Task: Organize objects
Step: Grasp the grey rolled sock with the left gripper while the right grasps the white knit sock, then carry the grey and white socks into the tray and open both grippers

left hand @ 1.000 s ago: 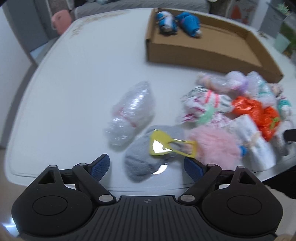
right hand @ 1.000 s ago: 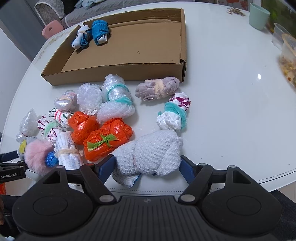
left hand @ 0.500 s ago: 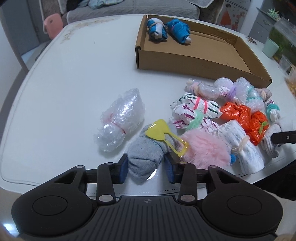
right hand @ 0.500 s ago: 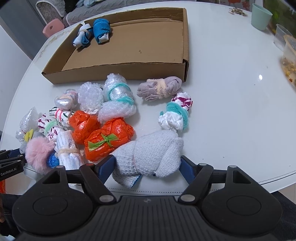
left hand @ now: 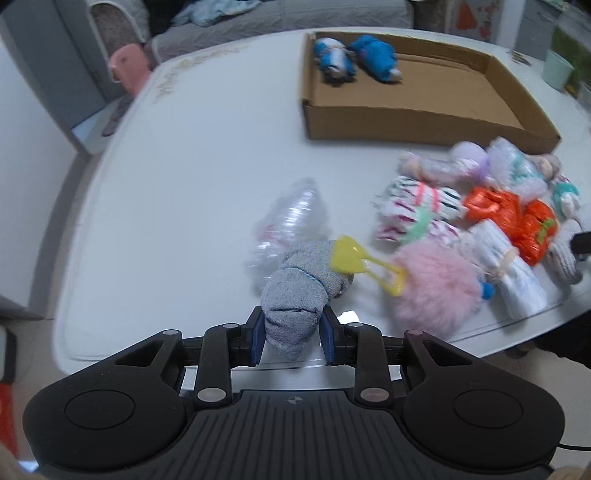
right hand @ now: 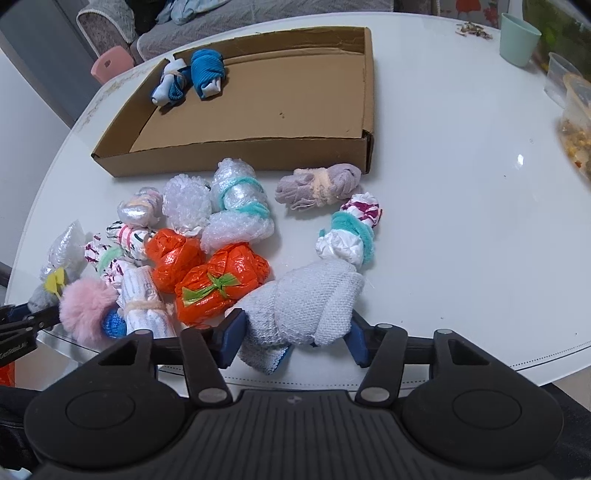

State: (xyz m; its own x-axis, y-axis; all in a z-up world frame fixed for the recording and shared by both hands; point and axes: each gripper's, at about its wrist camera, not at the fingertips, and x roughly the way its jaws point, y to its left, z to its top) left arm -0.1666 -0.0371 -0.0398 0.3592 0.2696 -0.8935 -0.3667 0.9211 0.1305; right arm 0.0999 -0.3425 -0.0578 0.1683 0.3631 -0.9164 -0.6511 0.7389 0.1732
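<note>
My left gripper (left hand: 293,332) pinches one end of a grey sock bundle (left hand: 295,295) that carries a yellow clip (left hand: 349,254); its jaws are still closing on it. My right gripper (right hand: 294,334) has both pads against a white knitted bundle (right hand: 306,295), and its jaws are closing too. Both bundles lie near the table's front edge. Farther back stands a shallow cardboard box (right hand: 236,155) with two blue bundles (right hand: 186,79) in its far left corner. In the right wrist view the left gripper's tip shows at the left edge, beside a pink pompom (right hand: 86,308).
Between the grippers and the box lies a pile of tied bundles: orange plastic (right hand: 221,284), bubble wrap (right hand: 236,206), a lilac sock roll (right hand: 319,186), a clear bag (left hand: 291,221). A mint cup (right hand: 519,33) and clear food tubs (right hand: 576,110) stand far right.
The left jaws, wide open a second ago, have closed onto the grey bundle. The right jaws have narrowed from loosely around the white knitted bundle to pressing on it.
</note>
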